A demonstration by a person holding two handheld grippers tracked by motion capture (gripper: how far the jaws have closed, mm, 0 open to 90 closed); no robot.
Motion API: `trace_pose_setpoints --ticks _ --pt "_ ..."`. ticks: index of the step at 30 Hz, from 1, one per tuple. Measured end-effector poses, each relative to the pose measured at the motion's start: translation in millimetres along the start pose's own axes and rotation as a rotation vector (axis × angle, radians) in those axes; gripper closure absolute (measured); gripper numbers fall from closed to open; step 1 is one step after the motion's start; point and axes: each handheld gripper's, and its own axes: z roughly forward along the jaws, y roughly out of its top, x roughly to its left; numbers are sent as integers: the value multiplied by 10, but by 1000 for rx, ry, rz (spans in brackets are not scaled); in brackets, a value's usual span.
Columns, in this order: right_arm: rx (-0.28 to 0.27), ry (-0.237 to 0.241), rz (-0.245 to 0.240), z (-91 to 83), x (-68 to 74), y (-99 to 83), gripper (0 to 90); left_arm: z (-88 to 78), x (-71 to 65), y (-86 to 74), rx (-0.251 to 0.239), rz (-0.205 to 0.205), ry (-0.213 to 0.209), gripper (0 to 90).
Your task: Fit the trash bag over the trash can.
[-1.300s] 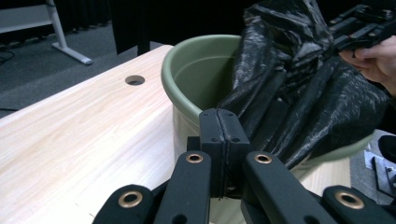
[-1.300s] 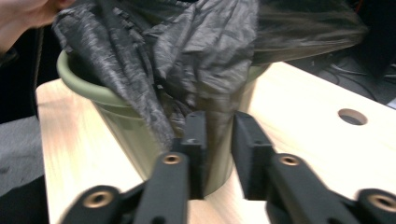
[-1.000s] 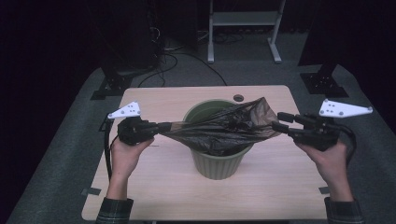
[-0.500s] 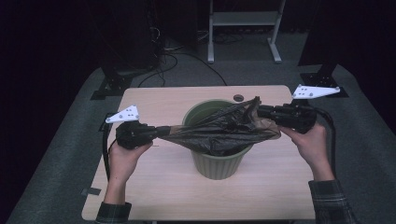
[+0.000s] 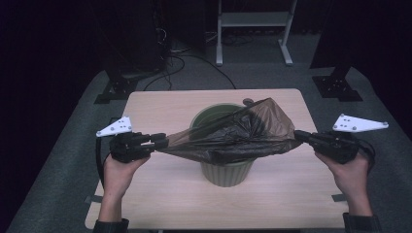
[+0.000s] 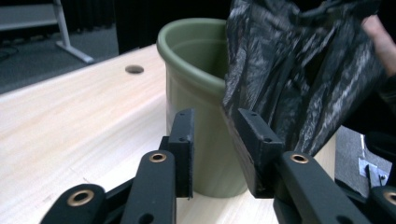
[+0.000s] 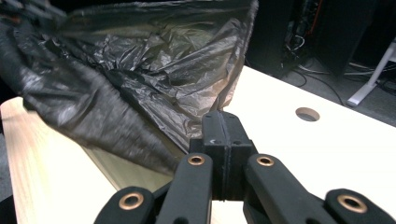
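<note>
Table (image 5: 160, 204): pale wood. Green bin (image 5: 227, 171): upright, centre. Black bag (image 5: 238, 138): stretched across the bin's mouth, left to right. Right tool (image 5: 297, 136): jaws pressed together on the bag's right edge. Left tool (image 5: 163, 141): jaws just opened, apart, bag edge lying against one jaw.

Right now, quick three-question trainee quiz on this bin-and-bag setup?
1. True or false: the green bin lies on its side on the wooden table.
2. Which gripper is shut on the black bin bag? A: left gripper. B: right gripper. C: both.
3. What is the round mark in the tabletop behind the bin?
Key:
1. False. It stands upright.
2. B. The left gripper's jaws have just been opening and stand apart, with the bag against one pad.
3. A cable hole.
</note>
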Motion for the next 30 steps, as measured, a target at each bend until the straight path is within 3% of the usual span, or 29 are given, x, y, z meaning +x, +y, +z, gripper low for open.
trace_pose_setpoints --ticks 7,10,15,21,30 --pt "9 -2 -23 85 13 54 900 -131 -2 291 -48 32 -17 439" --pt "2 -10 -30 95 19 80 900 -127 1 362 -86 23 -66 319" --pt "-24 8 -41 122 60 148 900 -23 -34 421 -97 40 -88 276" --pt "-18 28 -62 216 133 223 900 134 -21 541 -118 57 -71 205" --pt "-17 38 -69 283 145 231 900 569 12 996 -8 125 -97 249"
